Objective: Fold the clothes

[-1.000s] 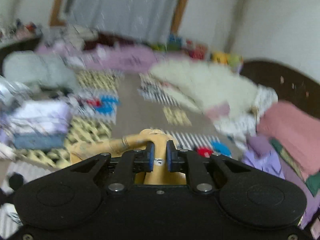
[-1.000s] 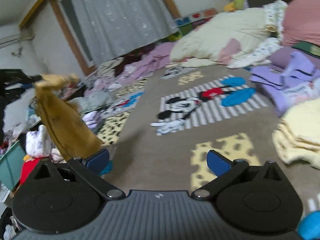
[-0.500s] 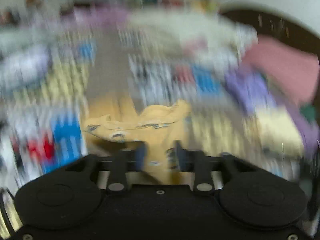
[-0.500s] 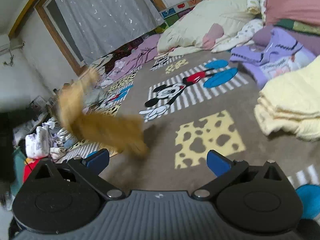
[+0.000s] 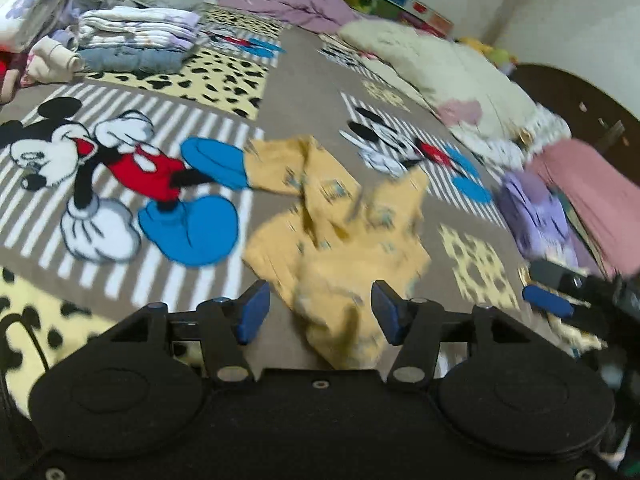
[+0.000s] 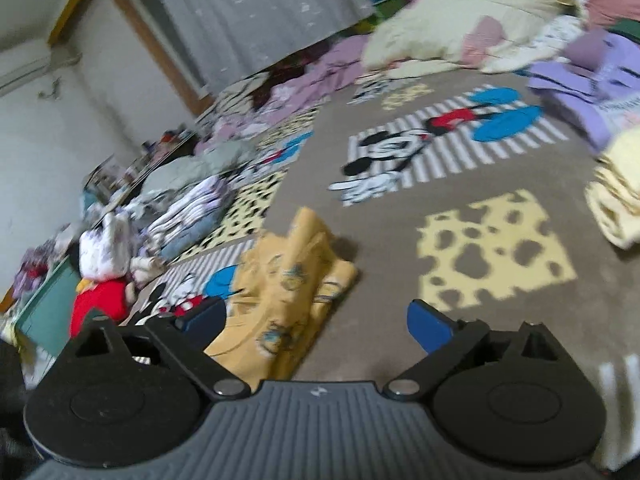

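A yellow printed garment (image 5: 340, 236) lies crumpled on the mouse-patterned rug (image 5: 280, 92). My left gripper (image 5: 320, 306) hovers just over its near end. Its jaws are opening, the cloth sits loosely between the blue pads, and neither pad presses on it. In the right wrist view the same garment (image 6: 288, 280) lies in a heap by the left finger of my right gripper (image 6: 316, 320). Those jaws stand wide and are closing, with only the garment's edge and bare rug between them. A blue fingertip (image 5: 546, 306) of the right gripper shows at the right of the left wrist view.
A folded stack of clothes (image 5: 132, 40) sits at the rug's far left. A cream duvet (image 5: 440, 60), a purple garment (image 5: 536, 212) and a pink blanket (image 5: 592, 184) line the right side. A folded pale yellow pile (image 6: 616, 200) lies on the right, a red plush toy (image 6: 100, 304) on the left.
The left gripper, shut on the hanging yellow garment, swung down and opened. The garment dropped from the air onto the rug. The right gripper's jaws narrowed a little.
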{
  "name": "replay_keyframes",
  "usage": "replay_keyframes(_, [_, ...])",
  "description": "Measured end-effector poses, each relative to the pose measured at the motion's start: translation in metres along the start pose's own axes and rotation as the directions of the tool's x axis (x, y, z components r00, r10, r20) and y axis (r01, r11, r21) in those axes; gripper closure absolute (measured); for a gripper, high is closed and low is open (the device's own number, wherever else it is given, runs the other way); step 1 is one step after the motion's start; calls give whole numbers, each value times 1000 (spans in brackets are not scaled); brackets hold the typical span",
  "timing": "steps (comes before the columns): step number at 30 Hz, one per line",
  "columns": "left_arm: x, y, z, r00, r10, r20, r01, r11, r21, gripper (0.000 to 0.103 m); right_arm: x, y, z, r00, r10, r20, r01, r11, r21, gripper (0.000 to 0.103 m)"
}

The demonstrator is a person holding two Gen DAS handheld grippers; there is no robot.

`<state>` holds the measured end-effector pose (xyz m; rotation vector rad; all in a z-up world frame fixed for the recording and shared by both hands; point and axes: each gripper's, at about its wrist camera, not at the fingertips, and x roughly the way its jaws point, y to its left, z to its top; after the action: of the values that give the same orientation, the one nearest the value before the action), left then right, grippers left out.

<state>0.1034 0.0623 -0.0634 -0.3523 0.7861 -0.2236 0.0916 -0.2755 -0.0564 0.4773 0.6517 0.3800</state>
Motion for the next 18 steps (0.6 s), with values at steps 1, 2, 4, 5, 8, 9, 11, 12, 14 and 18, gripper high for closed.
replay_keyframes(1, [5,4,4,1000,4,1,-4,1000,-11,48,6,6,2,1000,11,-8,-11,1000,-15,15])
replay_keyframes(2, [11,9,9,1000,-3,-5,3,1000,-24,48,13,12,4,1000,19,-17,-19,999,-31,16])
replay_keyframes(4, [25,15,14,999,-38,-27,36,997,-61,48,28,24,7,999,33,-35,-35,997,-63,17])
replay_keyframes(5, [30,16,15,998,-53,-39,50,996,-70,48,37,29,9,998,35,-46,-38,997,-74,17])
replay_keyframes(8, [47,17,14,991,-108,-82,99,990,-104,64,70,34,8,994,47,-102,-53,997,-55,17])
replay_keyframes(9, [50,17,11,988,-123,-97,112,987,-114,77,80,34,6,991,52,-125,-58,997,-44,19])
replay_keyframes(11, [48,10,3,989,-112,-98,104,991,-79,92,100,33,1,982,62,-176,-67,997,-22,46])
replay_keyframes(12, [41,8,-3,989,-119,-90,112,991,-75,93,106,32,-3,977,65,-203,-69,998,-13,76])
replay_keyframes(14, [25,5,-14,988,-134,-73,129,989,-69,94,94,35,-11,975,83,-205,-90,996,-25,85])
replay_keyframes(18, [-4,-3,-47,983,-151,-102,152,988,-5,95,55,37,-27,972,132,-193,-145,988,-52,89])
